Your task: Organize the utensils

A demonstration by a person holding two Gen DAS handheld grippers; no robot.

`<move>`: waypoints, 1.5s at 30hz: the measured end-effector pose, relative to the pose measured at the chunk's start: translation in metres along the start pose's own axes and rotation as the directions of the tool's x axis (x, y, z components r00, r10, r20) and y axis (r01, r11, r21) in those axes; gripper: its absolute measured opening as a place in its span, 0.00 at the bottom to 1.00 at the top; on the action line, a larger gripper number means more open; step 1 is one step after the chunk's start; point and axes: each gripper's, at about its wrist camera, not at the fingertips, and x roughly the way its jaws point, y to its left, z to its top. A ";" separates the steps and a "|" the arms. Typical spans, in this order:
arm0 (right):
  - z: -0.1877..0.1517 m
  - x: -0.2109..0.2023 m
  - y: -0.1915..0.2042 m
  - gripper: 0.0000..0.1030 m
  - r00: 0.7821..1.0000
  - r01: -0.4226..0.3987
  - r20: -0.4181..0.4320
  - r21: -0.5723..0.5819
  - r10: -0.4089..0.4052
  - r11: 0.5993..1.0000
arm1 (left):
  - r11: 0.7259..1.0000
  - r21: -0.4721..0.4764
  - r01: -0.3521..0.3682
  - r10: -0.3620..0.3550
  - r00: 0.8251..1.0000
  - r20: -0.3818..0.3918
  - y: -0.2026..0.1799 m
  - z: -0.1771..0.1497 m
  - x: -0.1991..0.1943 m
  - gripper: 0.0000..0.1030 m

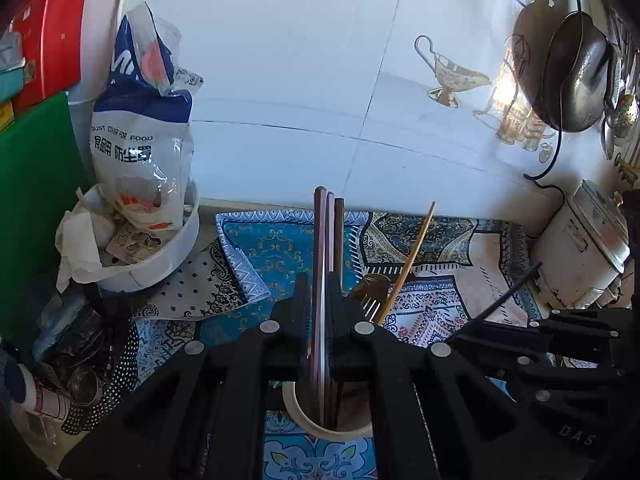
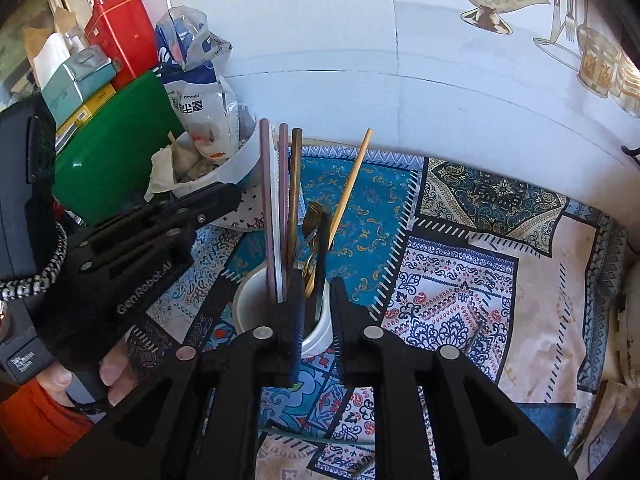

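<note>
Over the white cup [image 2: 320, 332], my left gripper [image 1: 319, 300] is clamping pink chopsticks [image 1: 320, 240] standing inside it; my right gripper [image 2: 318, 300] is parted around a dark utensil [image 2: 322, 248] there.

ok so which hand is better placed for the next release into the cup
Probably left: the left gripper has its jaws shut on the chopsticks, whose lower ends already sit in the cup. The right gripper has its jaws apart, gripping nothing.

Left gripper [image 1: 319, 300] jaws clamping chopsticks [image 1: 325, 240], over white cup [image 1: 296, 408]
</note>
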 end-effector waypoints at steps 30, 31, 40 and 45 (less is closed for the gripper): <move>-0.107 0.058 -0.108 0.52 0.953 0.211 -0.260 0.185 -0.159 0.960 | 0.982 0.187 -0.040 0.117 0.899 -0.423 -0.020 -0.154 0.013 0.60; -0.110 0.064 -0.104 0.50 0.950 0.207 -0.270 0.175 -0.155 0.963 | 0.981 0.191 -0.031 0.113 0.893 -0.435 -0.020 -0.160 0.015 0.60; -0.133 0.087 -0.086 0.17 0.932 0.227 -0.311 0.101 -0.186 0.969 | 0.977 0.211 -0.005 0.113 0.856 -0.505 -0.020 -0.191 0.026 0.60; -0.146 0.075 -0.103 0.09 0.929 0.248 -0.305 0.090 -0.210 0.965 | 0.979 0.205 0.011 0.104 0.836 -0.539 -0.024 -0.201 0.028 0.60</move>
